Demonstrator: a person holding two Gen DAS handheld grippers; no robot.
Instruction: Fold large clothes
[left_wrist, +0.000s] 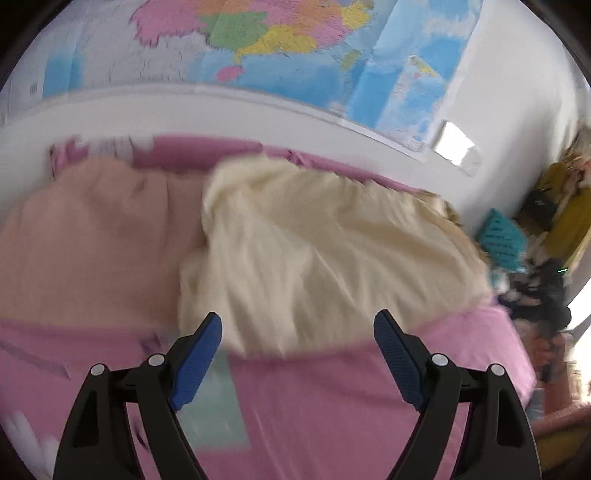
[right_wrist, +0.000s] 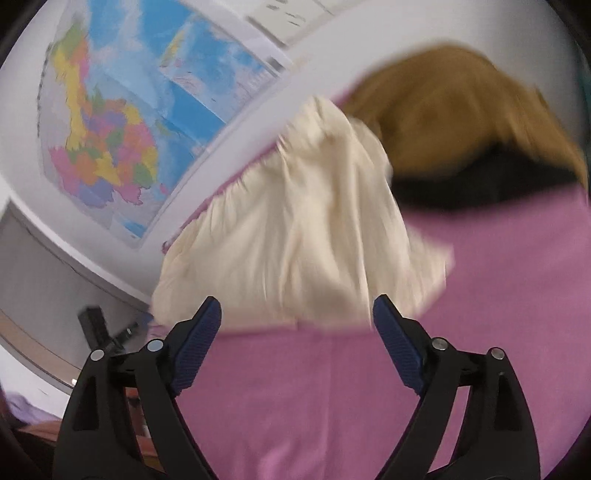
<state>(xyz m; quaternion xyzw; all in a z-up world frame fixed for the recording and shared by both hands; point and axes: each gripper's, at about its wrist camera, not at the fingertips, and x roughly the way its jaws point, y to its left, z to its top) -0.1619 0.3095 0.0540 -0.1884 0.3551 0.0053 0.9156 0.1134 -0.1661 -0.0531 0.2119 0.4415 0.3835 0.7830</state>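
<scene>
A cream garment (left_wrist: 314, 251) lies crumpled on a pink bedsheet (left_wrist: 332, 406), just ahead of my left gripper (left_wrist: 297, 325), which is open and empty above the garment's near edge. In the right wrist view the same cream garment (right_wrist: 295, 229) lies on the pink sheet (right_wrist: 480, 295), and my right gripper (right_wrist: 295, 310) is open and empty at its near hem. Both views are blurred by motion.
A peach-coloured cloth (left_wrist: 92, 240) lies left of the garment. A brown cloth (right_wrist: 461, 110) and something black (right_wrist: 480, 184) lie beyond it on the right. A map (left_wrist: 258, 44) hangs on the white wall. Clutter and a teal crate (left_wrist: 502, 240) stand at the bed's right end.
</scene>
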